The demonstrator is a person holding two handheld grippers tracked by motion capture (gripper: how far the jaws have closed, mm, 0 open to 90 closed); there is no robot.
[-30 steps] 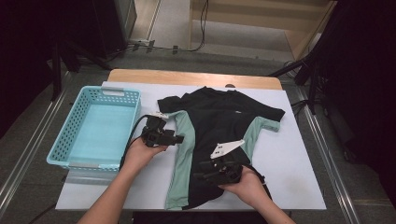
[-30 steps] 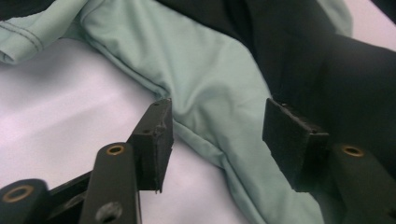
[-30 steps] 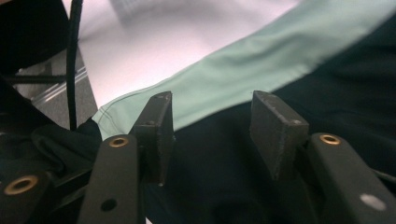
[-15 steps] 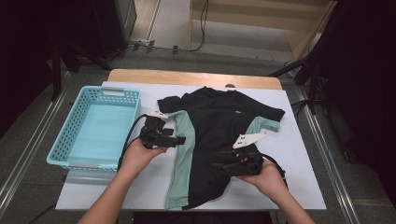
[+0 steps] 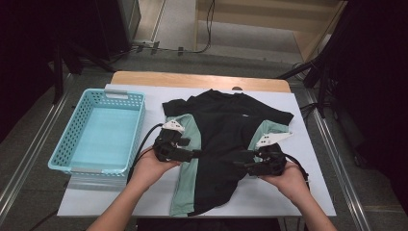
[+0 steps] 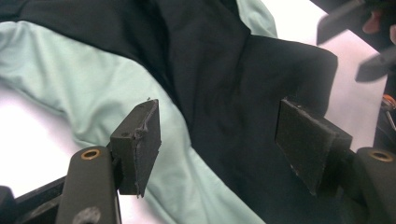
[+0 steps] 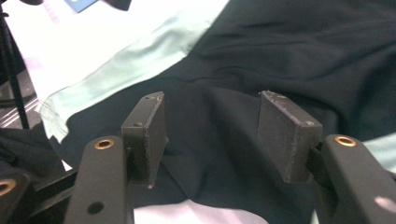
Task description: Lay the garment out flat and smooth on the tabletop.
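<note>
White sheeting covers the table [image 5: 308, 192], which stands on a grey floor with dark equipment around it. On the sheet lies a black short-sleeved shirt with mint-green side panels [image 5: 221, 134], spread flat, collar toward the far edge and hem toward the person. To its left, just apart from the sleeve, sits a light-blue perforated plastic basket [image 5: 77, 139]. The left gripper [image 5: 195, 154] rests at the shirt's left green panel, jaws spread wide, with green and black cloth beneath them in the left gripper view [image 6: 217, 140]. The right gripper [image 5: 240, 164] lies over the shirt's right side, its jaws likewise parted above the black fabric [image 7: 210, 135], gripping nothing.
</note>
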